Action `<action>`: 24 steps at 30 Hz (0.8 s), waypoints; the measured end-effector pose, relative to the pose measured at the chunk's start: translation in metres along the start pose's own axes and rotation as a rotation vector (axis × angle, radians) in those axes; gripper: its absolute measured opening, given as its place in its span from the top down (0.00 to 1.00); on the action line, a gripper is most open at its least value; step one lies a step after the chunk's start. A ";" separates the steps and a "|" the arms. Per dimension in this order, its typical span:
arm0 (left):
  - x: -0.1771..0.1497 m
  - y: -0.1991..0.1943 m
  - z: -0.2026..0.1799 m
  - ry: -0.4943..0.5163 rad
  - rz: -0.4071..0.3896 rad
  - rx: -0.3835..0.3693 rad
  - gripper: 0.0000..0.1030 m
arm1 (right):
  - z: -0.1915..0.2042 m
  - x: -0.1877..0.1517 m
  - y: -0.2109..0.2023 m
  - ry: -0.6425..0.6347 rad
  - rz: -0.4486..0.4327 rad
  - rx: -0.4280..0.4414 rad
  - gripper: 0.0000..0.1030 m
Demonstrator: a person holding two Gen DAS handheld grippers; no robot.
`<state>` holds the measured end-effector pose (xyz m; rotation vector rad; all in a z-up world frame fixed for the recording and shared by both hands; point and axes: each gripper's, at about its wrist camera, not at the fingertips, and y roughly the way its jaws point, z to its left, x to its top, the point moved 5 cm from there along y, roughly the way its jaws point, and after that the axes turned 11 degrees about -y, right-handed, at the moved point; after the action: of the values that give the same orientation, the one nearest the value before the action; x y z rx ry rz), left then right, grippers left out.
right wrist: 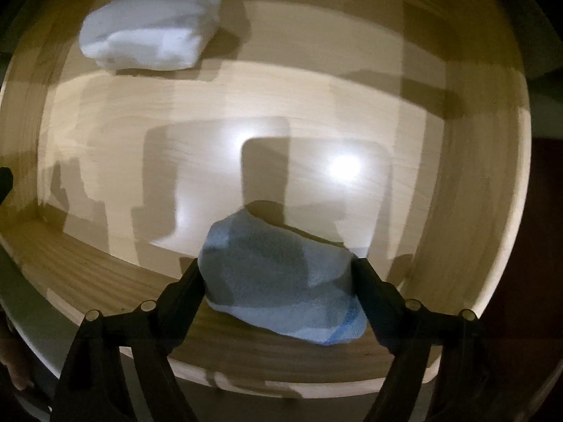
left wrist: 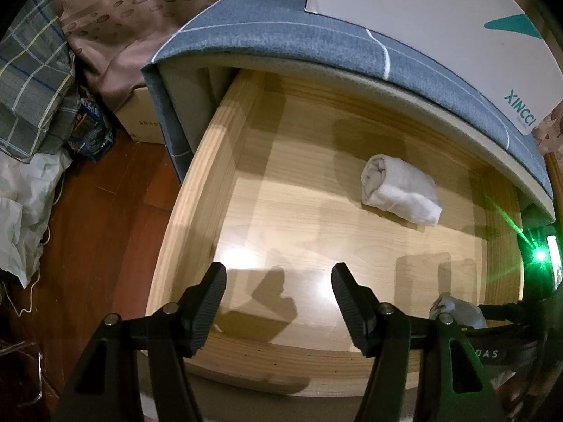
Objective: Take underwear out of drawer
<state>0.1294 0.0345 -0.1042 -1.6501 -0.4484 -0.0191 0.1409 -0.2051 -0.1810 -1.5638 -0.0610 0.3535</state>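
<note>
Holding: right tongs straddle the blue folded underwear, a finger at each end; whether the pads press it I cannot tell.
Drawer: pulled out, pale wood.
Blue underwear: inside the drawer, against its front wall.
White rolled underwear: on the drawer floor, toward its back, well apart from the blue piece.
Left tongs: open, empty, over the drawer's front part.
White box: on the grey-blue top above the drawer.
</note>
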 end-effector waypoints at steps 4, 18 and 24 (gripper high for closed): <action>-0.001 0.002 -0.002 0.010 0.005 0.007 0.38 | 0.000 -0.005 0.001 0.010 -0.016 -0.006 0.33; -0.003 0.007 -0.018 0.132 0.071 -0.057 0.38 | -0.009 -0.040 0.002 0.073 -0.092 0.001 0.38; 0.002 -0.008 -0.048 0.423 -0.056 -0.046 0.38 | -0.004 -0.044 0.000 0.074 -0.112 -0.007 0.37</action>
<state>0.1404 -0.0101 -0.0891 -1.6232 -0.1705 -0.4146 0.1006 -0.2205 -0.1734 -1.5720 -0.0923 0.2078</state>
